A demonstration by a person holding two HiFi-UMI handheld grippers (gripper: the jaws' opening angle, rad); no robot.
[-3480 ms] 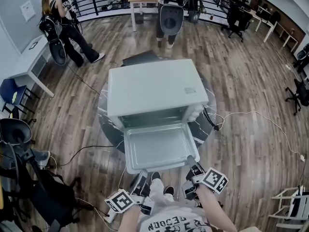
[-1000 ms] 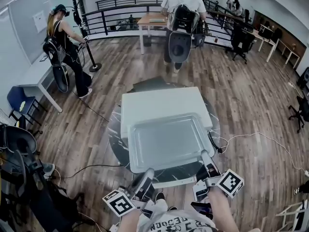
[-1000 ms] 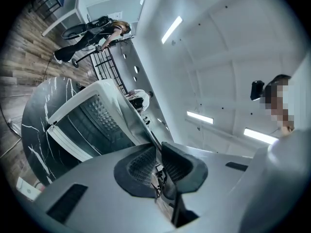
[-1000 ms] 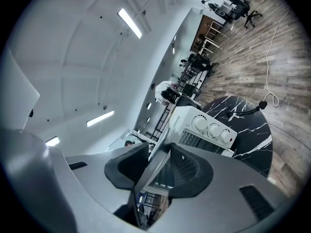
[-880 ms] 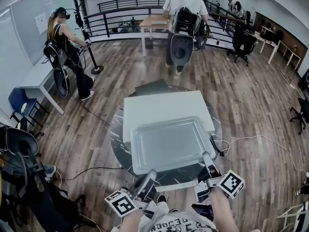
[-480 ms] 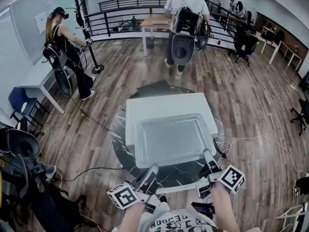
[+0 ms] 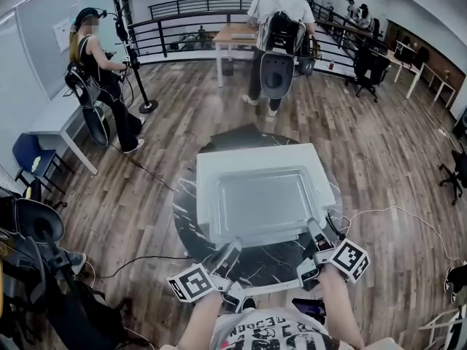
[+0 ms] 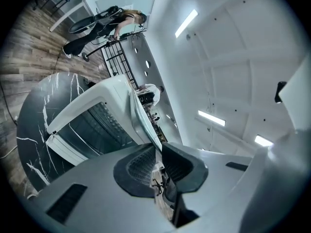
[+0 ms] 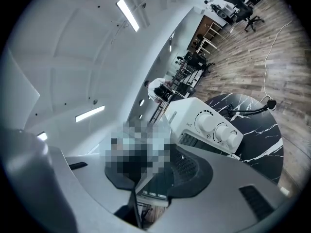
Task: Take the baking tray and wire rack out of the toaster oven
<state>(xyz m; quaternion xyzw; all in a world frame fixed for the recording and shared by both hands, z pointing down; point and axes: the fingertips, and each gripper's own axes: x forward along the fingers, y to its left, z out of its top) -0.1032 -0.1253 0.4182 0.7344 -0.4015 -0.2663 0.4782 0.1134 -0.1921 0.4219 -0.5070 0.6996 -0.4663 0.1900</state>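
The grey baking tray (image 7: 266,206) hangs level above the white toaster oven (image 7: 255,159) and covers most of its top. My left gripper (image 7: 233,246) is shut on the tray's near rim at the left. My right gripper (image 7: 314,230) is shut on the same rim at the right. In the left gripper view the tray's thin edge (image 8: 145,127) runs between the dark pads (image 8: 141,166). Below it the oven's open cavity (image 8: 97,130) shows ribbed bars; I cannot tell whether they are the wire rack. The right gripper view shows the oven's knobs (image 9: 216,127).
The oven stands on a round black marble table (image 7: 190,221). Its open door's white edge (image 7: 281,286) sticks out toward me under the tray. A cable (image 7: 379,210) trails on the wood floor at the right. Two persons (image 7: 91,57) (image 7: 276,20) stand far behind.
Both grippers have carried the tray away from me, further over the oven's top and slightly lower. Some seconds ago they were down at the open door's front edge.
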